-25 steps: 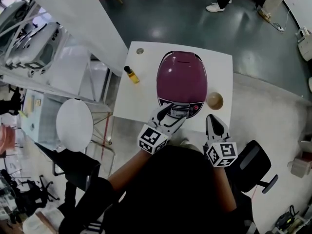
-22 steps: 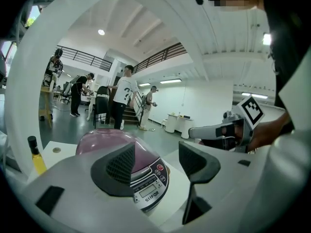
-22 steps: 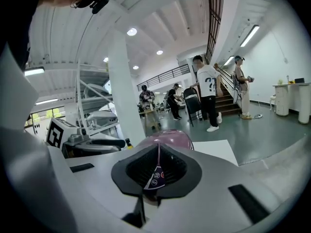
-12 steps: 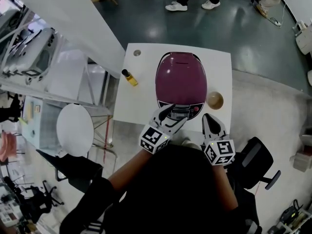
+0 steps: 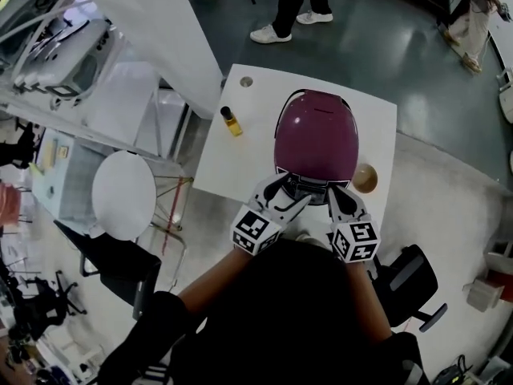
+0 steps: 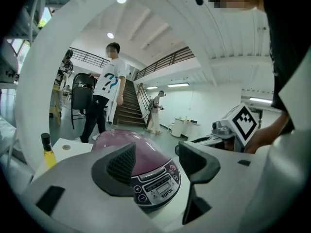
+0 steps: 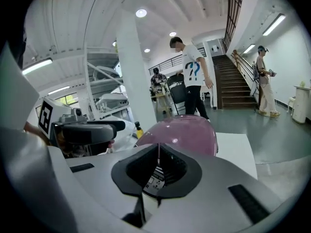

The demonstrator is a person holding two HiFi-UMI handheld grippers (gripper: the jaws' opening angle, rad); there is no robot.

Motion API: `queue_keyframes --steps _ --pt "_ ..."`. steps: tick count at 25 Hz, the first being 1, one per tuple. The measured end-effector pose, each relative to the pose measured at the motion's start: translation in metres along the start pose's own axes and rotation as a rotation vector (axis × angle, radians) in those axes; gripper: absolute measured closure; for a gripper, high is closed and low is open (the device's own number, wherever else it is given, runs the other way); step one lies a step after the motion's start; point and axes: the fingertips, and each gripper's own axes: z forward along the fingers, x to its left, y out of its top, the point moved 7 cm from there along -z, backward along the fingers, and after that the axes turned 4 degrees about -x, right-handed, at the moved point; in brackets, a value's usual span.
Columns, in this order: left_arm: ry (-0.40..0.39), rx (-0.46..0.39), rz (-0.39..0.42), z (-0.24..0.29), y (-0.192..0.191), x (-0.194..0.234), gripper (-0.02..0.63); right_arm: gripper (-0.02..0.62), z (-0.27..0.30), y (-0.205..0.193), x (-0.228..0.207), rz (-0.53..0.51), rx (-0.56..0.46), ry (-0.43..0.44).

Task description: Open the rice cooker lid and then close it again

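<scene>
1. Head view: from high above the person, facing steeply down onto the white surface (image 5: 232,155) and the rice cooker (image 5: 317,135).
2. View on left tool (image 6: 156,161): low, near-level, very close to the cooker's front panel.
3. View on right tool (image 7: 158,168): low and close, at the cooker's front right.
4. Shared: the cooker appears in all three views. Each tool view catches the other tool at its edge.

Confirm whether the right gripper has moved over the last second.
Yes. In the head view, the right gripper, jaws shut, has swung left from below the brown bowl to the front of the rice cooker.
</scene>
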Motion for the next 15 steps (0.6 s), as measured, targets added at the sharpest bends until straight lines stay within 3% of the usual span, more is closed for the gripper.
queue_keyframes --steps 6,15 --pt "0.053 -0.001 -0.034 -0.021 -0.004 0.011 0.347 0.588 0.031 -0.006 0.01 -0.042 0.097 0.069" --pt "0.112 -0.049 -0.077 -0.045 -0.002 0.025 0.347 0.588 0.06 -0.022 0.015 -0.099 0.234 0.102"
